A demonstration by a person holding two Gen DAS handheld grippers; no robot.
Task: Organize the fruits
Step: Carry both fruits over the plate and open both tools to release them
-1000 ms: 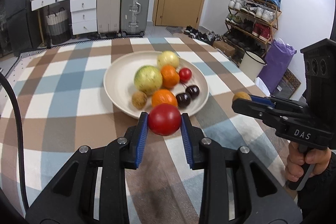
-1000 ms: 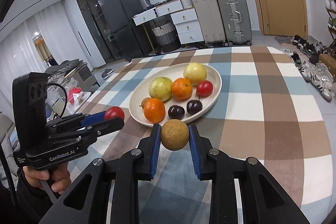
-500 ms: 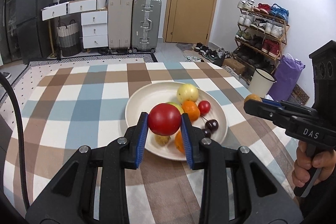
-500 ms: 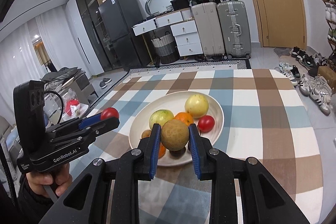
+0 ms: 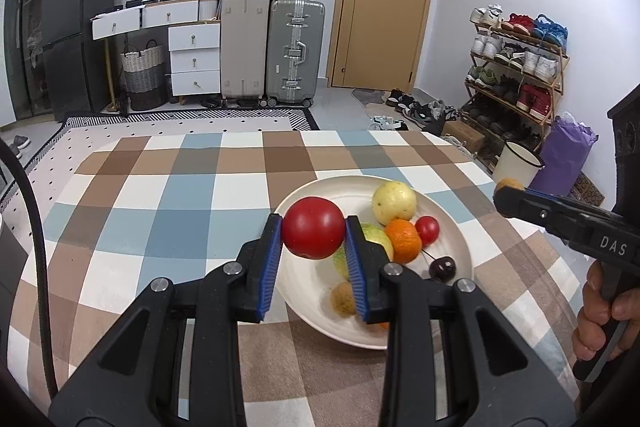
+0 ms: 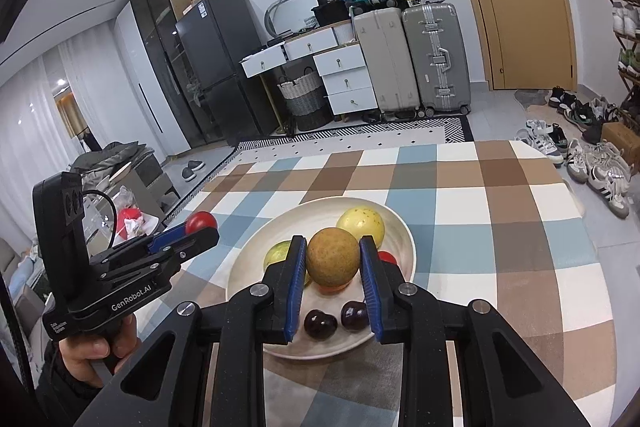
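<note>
With the left gripper (image 5: 313, 233) clamped on a tomato (image 5: 313, 233) and the right gripper (image 6: 333, 263) on a brown fruit (image 6: 333, 262) above the crowded bowl (image 6: 248, 267), either round fruit could have slipped and rolled off the counter (image 6: 520, 227).

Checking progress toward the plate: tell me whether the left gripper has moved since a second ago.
Yes. The left gripper, shut on the red fruit, has come up and over the plate.

Both handheld grippers are rising and drawing back from the cream bowl (image 5: 460, 291). The left gripper (image 5: 313, 239), carrying its red tomato (image 5: 313, 233), and the right gripper (image 6: 333, 265), carrying its brown round fruit (image 6: 333, 263), are now covering fruit heaped in the bowl.
</note>
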